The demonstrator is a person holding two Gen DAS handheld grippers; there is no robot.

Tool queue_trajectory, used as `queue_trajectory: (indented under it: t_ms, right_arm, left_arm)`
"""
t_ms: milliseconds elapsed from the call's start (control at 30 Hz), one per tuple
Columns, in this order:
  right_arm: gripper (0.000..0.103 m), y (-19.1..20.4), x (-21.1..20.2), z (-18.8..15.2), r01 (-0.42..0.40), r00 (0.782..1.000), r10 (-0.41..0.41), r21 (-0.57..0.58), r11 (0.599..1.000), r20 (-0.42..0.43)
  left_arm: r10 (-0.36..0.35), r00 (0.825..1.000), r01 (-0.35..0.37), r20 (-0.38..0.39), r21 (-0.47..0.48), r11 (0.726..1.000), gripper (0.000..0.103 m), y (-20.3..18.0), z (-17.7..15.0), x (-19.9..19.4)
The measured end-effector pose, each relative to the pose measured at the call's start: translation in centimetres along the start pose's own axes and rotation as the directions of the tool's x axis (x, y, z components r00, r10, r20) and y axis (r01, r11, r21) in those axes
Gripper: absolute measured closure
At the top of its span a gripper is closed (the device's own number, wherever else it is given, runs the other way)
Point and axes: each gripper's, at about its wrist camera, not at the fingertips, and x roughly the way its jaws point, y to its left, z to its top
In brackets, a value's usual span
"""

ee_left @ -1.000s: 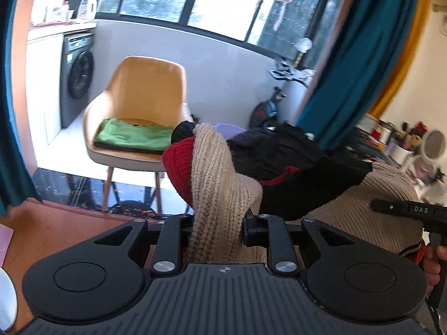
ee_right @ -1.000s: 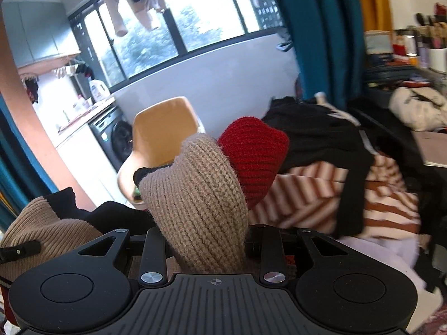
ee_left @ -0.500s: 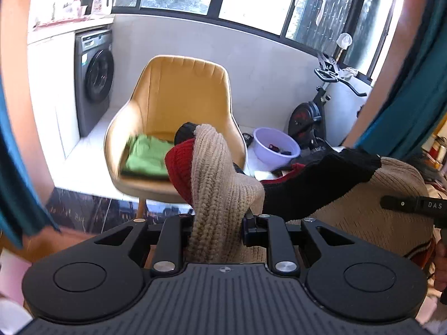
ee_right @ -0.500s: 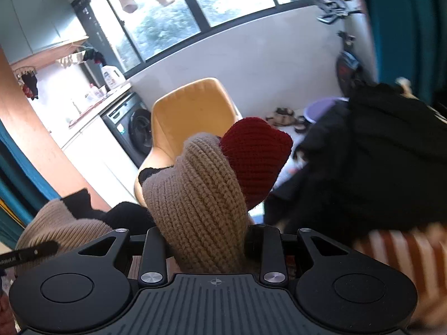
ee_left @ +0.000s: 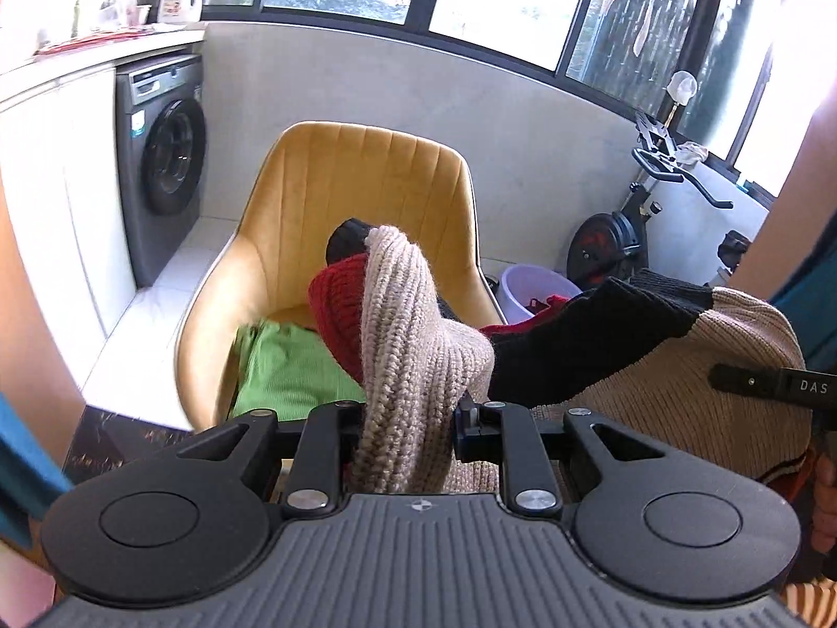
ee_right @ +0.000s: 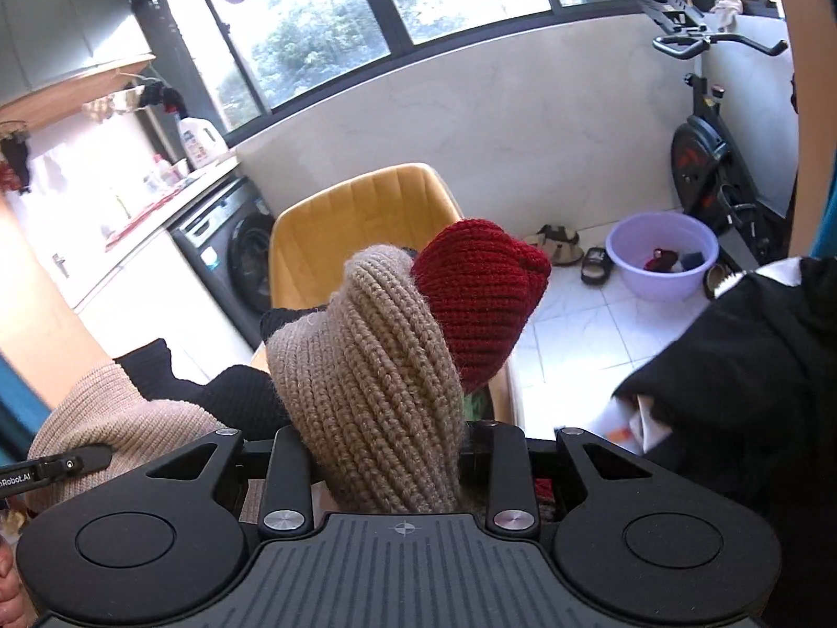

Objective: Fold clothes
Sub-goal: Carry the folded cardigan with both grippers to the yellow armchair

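A chunky knit sweater in beige, red and black hangs in the air between both grippers. My left gripper (ee_left: 405,434) is shut on a bunched beige fold of the sweater (ee_left: 403,345), with red and black knit poking out behind it. My right gripper (ee_right: 387,463) is shut on another beige fold of the sweater (ee_right: 366,382), a red patch beside it. The sweater's body sags between the two, seen at the right of the left wrist view and the lower left of the right wrist view. A folded green garment (ee_left: 287,366) lies on the yellow chair (ee_left: 366,183) just ahead.
A washing machine (ee_left: 162,167) stands left of the chair under a white counter. A purple basin (ee_right: 662,254) and sandals (ee_right: 562,243) sit on the white tiled floor, an exercise bike (ee_right: 706,157) beyond. A dark garment (ee_right: 743,366) hangs at the right. Teal curtains frame the sides.
Both grippers have swung with the sweater away from the cluttered pile toward the balcony. The yellow chair with the green garment now sits closer and centred. The grips have not changed.
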Motion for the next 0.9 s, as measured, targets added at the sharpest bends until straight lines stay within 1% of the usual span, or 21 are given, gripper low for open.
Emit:
queue_trajectory:
  t_ms: [133,267,333,400,500,567,633,800,900]
  right_arm:
    - [0.076,1.1,4.7,1.2,0.060,0.998,-0.060,0.012,0.998,0.001]
    - [0.076,2.5,9.8,2.6,0.156,0.988,-0.156,0.063,0.986,-0.017]
    - [0.076,3.5,12.4,3.5,0.196,0.981,-0.194,0.083,0.977,-0.032]
    - [0.076,4.5,15.1,4.2,0.219,0.975,-0.216,0.087,0.972,-0.044]
    - [0.076,5.6,19.8,5.0,0.234,0.971,-0.230,0.080,0.969,-0.061]
    - [0.076,5.8,23.6,5.4,0.224,0.973,-0.219,0.067,0.972,-0.078]
    - [0.076,6.0,27.5,5.9,0.211,0.974,-0.205,0.053,0.976,-0.096]
    - [0.076,6.1,37.2,6.9,0.173,0.974,-0.170,0.012,0.985,-0.147]
    - [0.076,5.2,42.3,7.1,0.153,0.969,-0.154,-0.022,0.988,-0.191]
  left_arm:
    - [-0.070,0.997,0.071,-0.042,0.022,0.997,0.081,3.0,2.5,5.0]
    - [-0.132,0.987,0.134,-0.096,0.023,0.991,0.081,6.9,5.3,10.2]
    - [-0.152,0.981,0.156,-0.118,0.021,0.988,0.081,8.9,6.6,12.5]
    - [-0.151,0.980,0.158,-0.130,0.041,0.987,0.081,10.3,7.7,14.6]
    - [-0.129,0.981,0.139,-0.144,0.062,0.988,0.081,12.4,8.8,17.7]
    - [-0.108,0.983,0.119,-0.147,0.067,0.991,0.081,13.7,9.3,19.5]
    - [-0.074,0.986,0.084,-0.150,0.065,0.994,0.081,15.1,9.5,21.7]
    - [0.014,0.986,-0.012,-0.169,0.009,1.000,0.081,18.5,9.6,27.1]
    - [0.056,0.983,-0.060,-0.177,-0.019,0.998,0.081,20.1,8.7,29.9]
